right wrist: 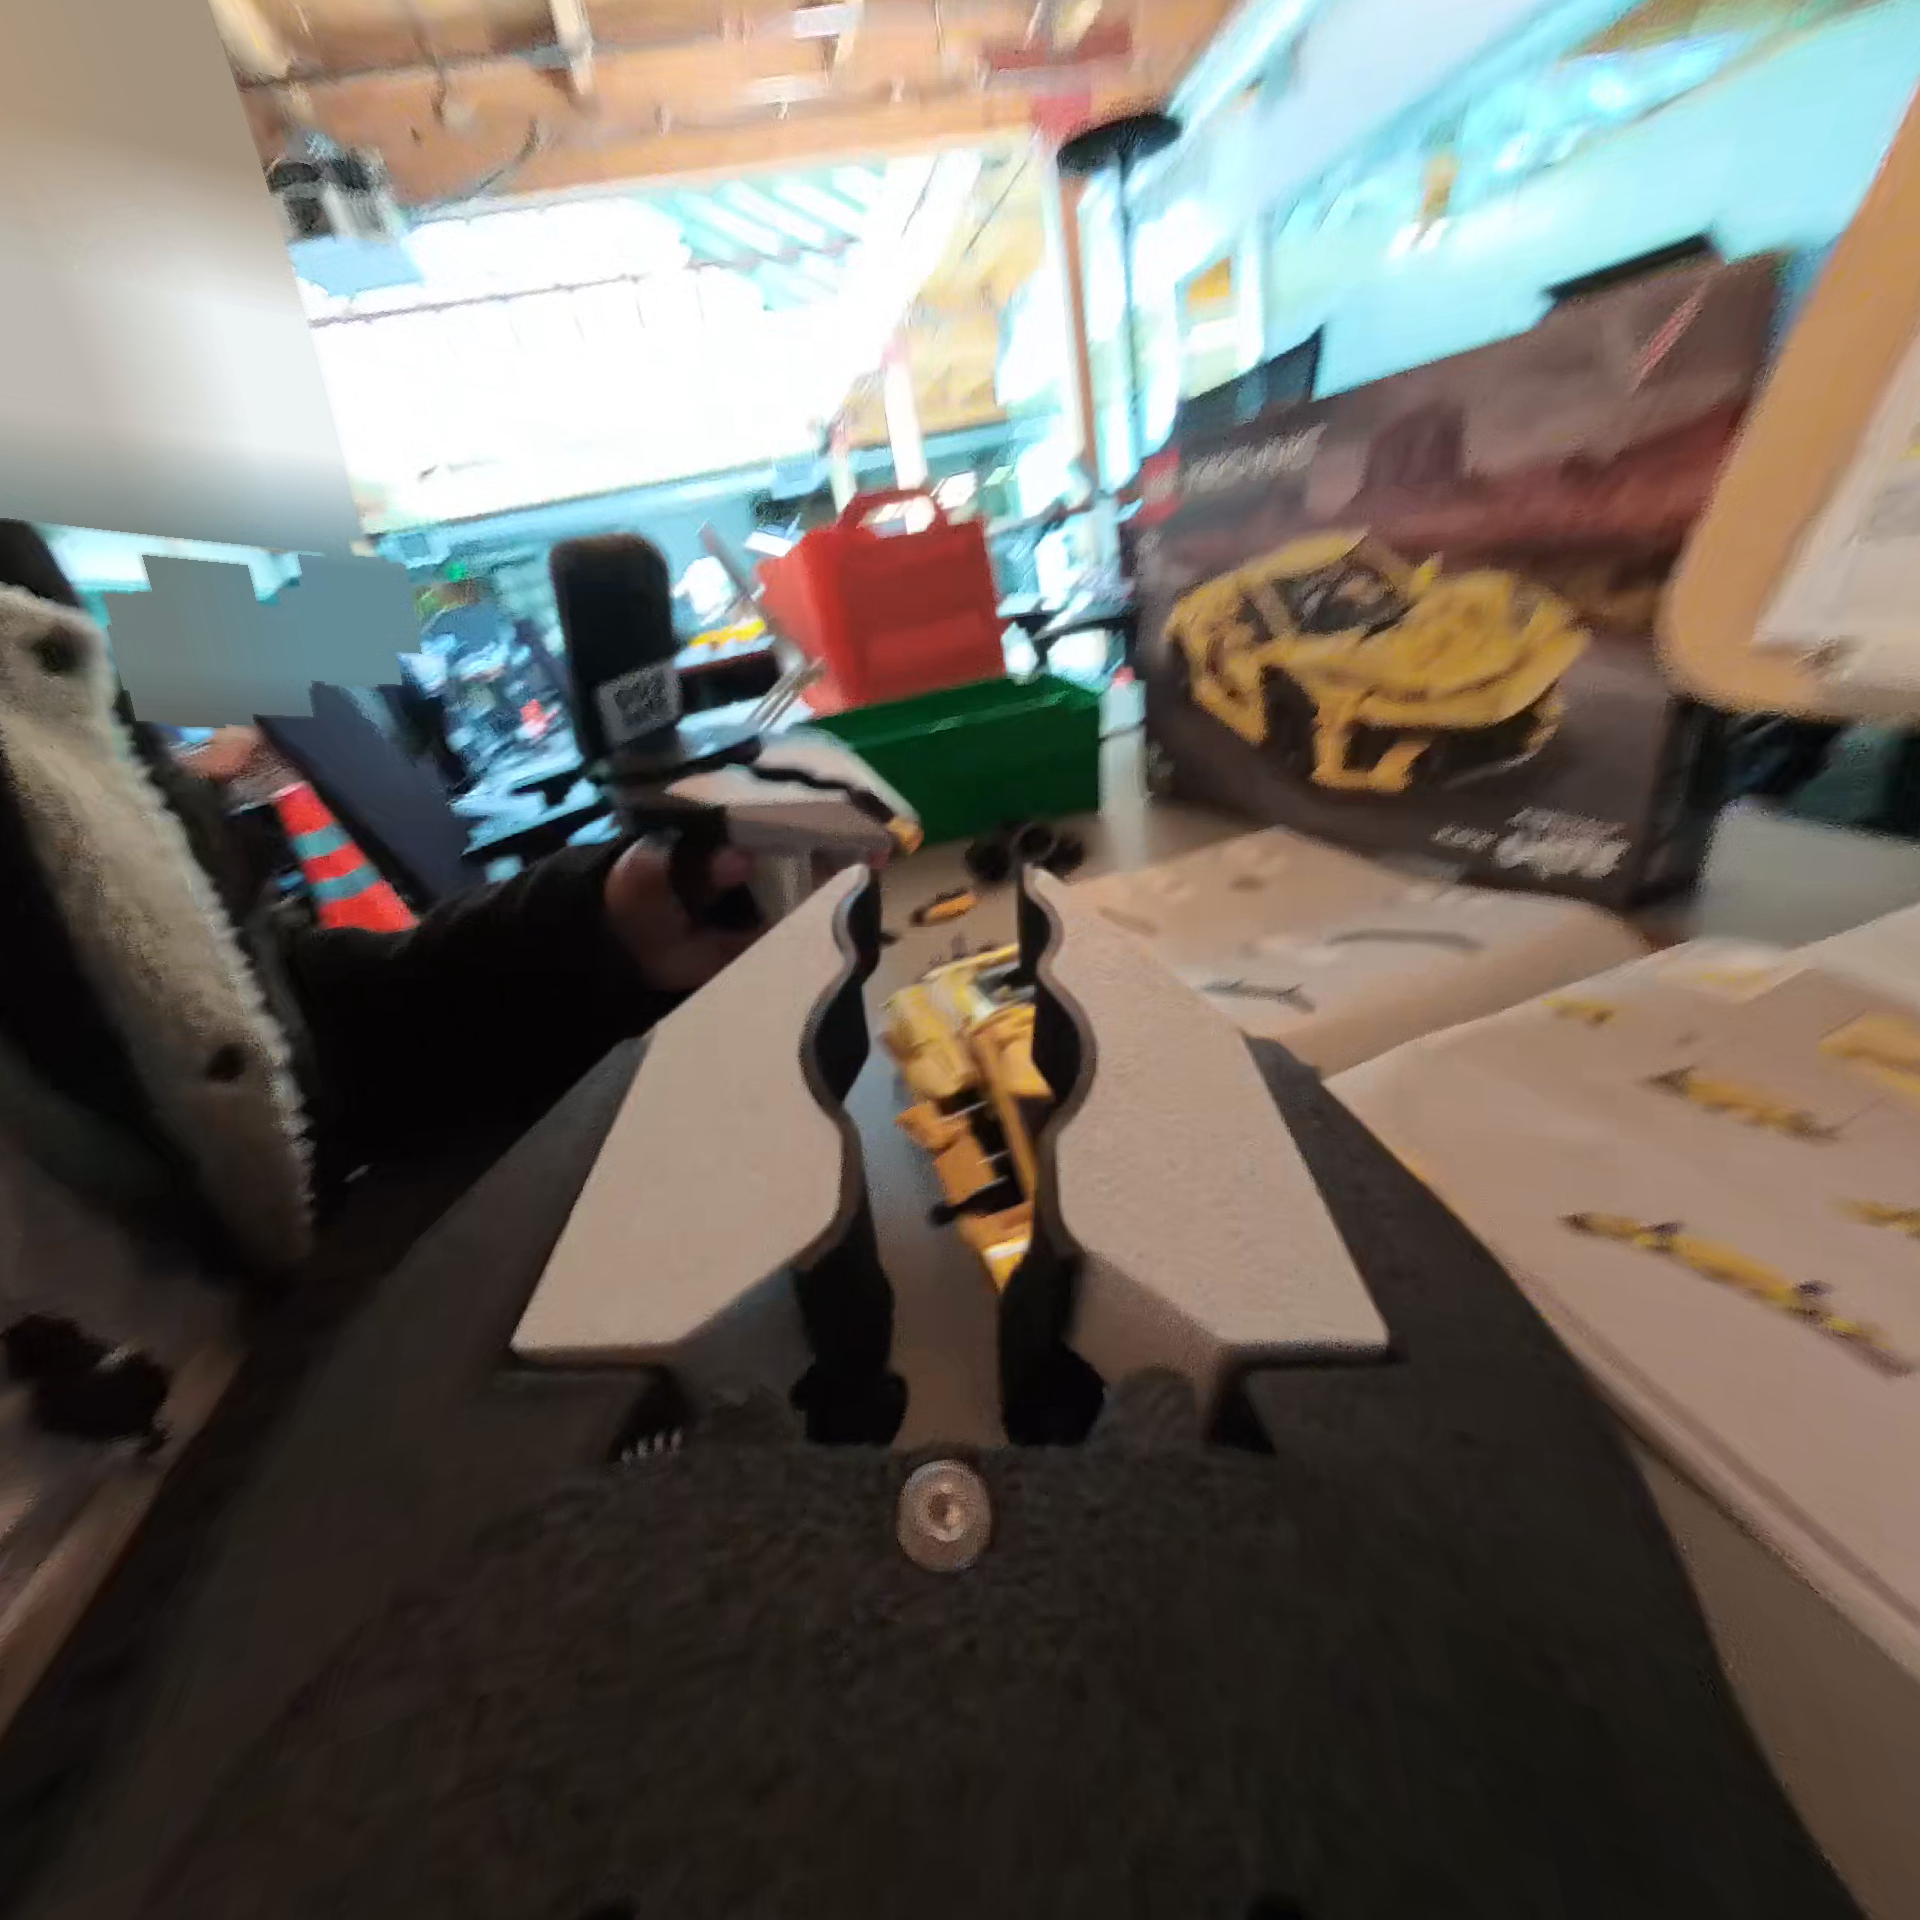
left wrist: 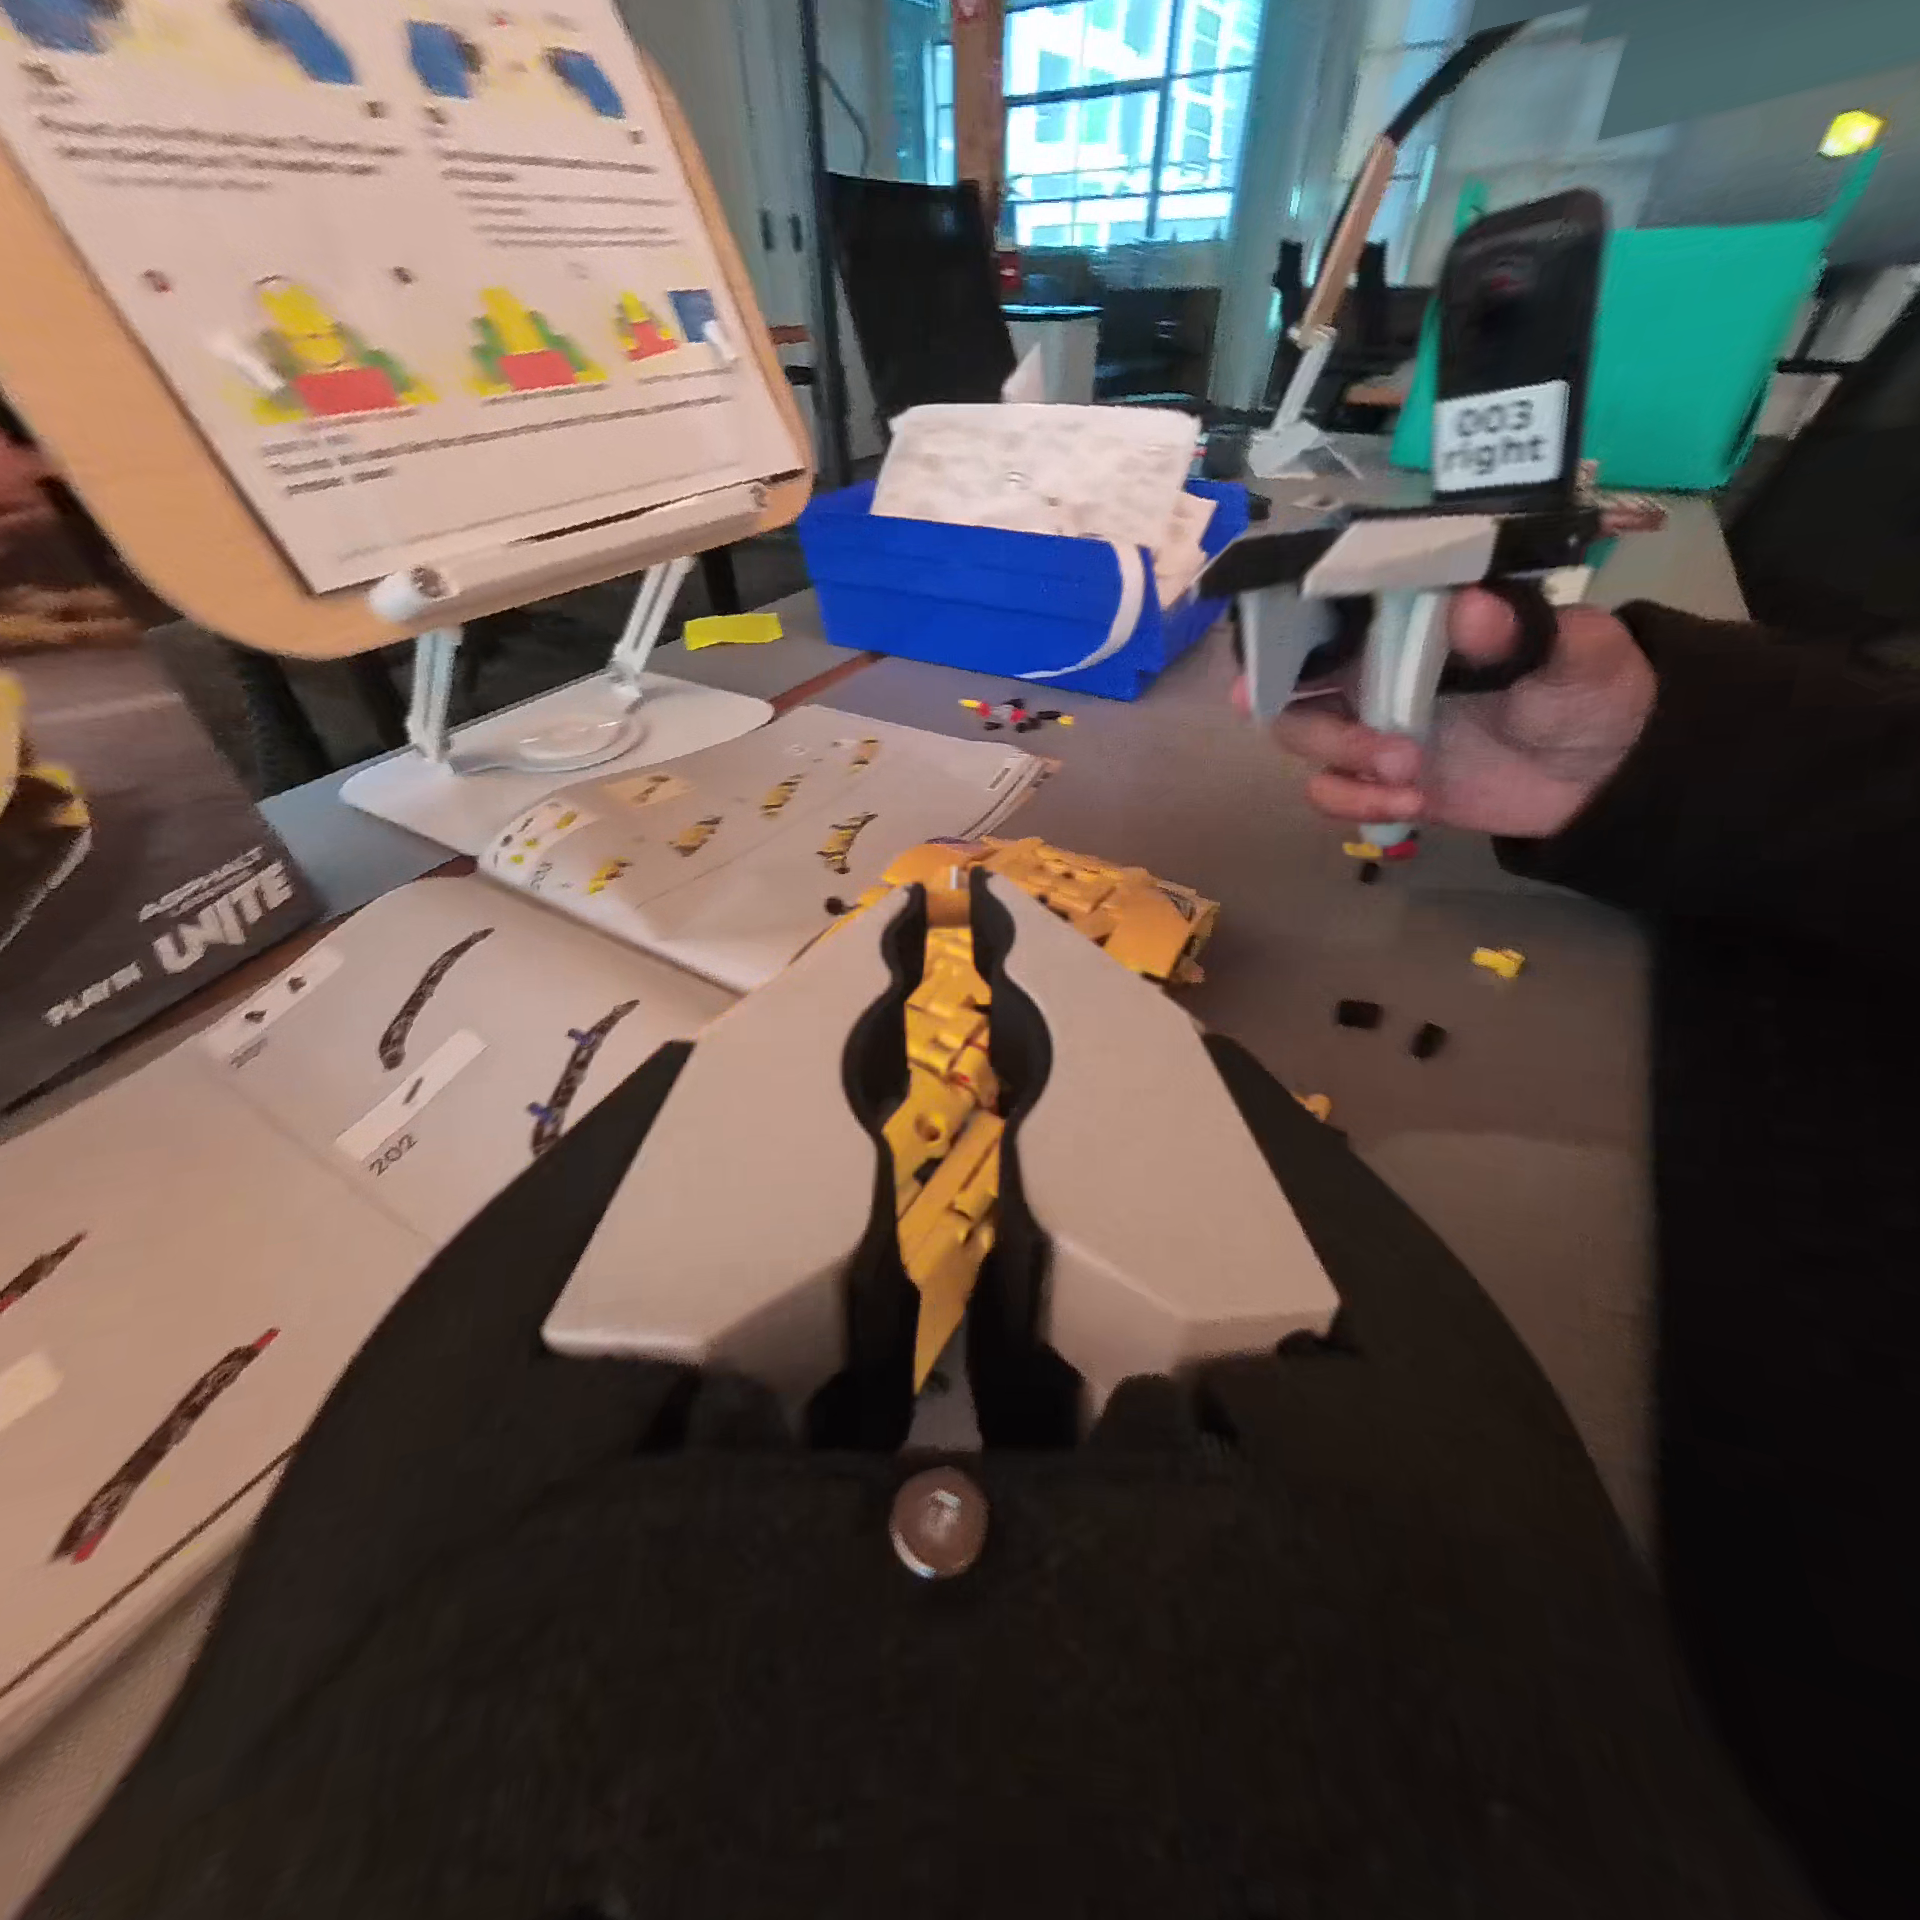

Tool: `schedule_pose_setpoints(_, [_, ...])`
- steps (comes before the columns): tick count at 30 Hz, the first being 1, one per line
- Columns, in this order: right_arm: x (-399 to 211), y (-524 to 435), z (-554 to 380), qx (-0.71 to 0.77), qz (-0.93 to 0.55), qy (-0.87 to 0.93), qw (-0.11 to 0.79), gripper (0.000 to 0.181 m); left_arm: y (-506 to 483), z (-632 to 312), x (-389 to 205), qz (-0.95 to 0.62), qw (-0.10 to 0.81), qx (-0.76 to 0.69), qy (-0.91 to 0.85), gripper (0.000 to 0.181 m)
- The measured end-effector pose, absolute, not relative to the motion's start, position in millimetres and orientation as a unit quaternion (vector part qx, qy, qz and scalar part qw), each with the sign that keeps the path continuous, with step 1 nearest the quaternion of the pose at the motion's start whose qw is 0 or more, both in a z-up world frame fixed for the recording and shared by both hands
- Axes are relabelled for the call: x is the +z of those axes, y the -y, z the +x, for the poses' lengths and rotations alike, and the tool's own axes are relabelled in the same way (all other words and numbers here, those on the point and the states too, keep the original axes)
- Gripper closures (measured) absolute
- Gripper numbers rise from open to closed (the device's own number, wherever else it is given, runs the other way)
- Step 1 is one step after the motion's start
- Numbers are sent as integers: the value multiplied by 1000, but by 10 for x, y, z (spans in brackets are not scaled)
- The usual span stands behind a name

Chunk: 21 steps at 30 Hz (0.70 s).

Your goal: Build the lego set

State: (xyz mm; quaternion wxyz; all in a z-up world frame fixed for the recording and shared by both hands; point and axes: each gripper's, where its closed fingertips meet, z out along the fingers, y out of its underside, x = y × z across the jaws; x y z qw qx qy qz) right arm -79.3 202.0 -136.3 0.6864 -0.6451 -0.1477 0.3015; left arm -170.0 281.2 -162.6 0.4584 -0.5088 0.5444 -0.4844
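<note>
Knobbly yellow lego model beyond left claw

Glossy yellow plastic model, matt paper booklet, rough grey fingers

Yellow lego model, part-built, on table

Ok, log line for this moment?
left gripper: aimed at yellow lego model, grip unclear | right gripper: raised, open | loose pieces on table
</note>
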Motion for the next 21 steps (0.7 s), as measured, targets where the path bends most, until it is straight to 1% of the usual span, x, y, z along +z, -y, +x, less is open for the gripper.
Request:
schedule_pose_setpoints(2, [-1392,-2023,-589,250,-649,128,707,154,-2837,-1707,-1616,-509,461,-488,-539,174])
schedule_pose_setpoints(6, [-1518,-1918,-644,243,-669,155,685,150,-2799,-1707,-1586,-495,469,-494,-539,174])
schedule_pose_setpoints(9, [-1878,-1855,-1050,205,-722,273,602,155,-2802,-1696,-1627,-499,461,-495,-541,174])
schedule_pose_setpoints(11, [-2090,-1804,-1383,195,-730,337,562,162,-2812,-1697,-1630,-500,461,-497,-539,174])
schedule_pose_setpoints(14, [-2475,-1717,-1793,183,-750,419,478,163,-2807,-1692,-1653,-501,455,-498,-543,174])
schedule_pose_setpoints(17, [-2794,-1679,-1981,164,-769,464,408,164,-2778,-1683,-1674,-498,450,-498,-549,174])
schedule_pose_setpoints(21, [-3014,-1683,-2006,148,-788,482,354,164,-2663,-1686,-1664,-479,436,-512,-564,173])
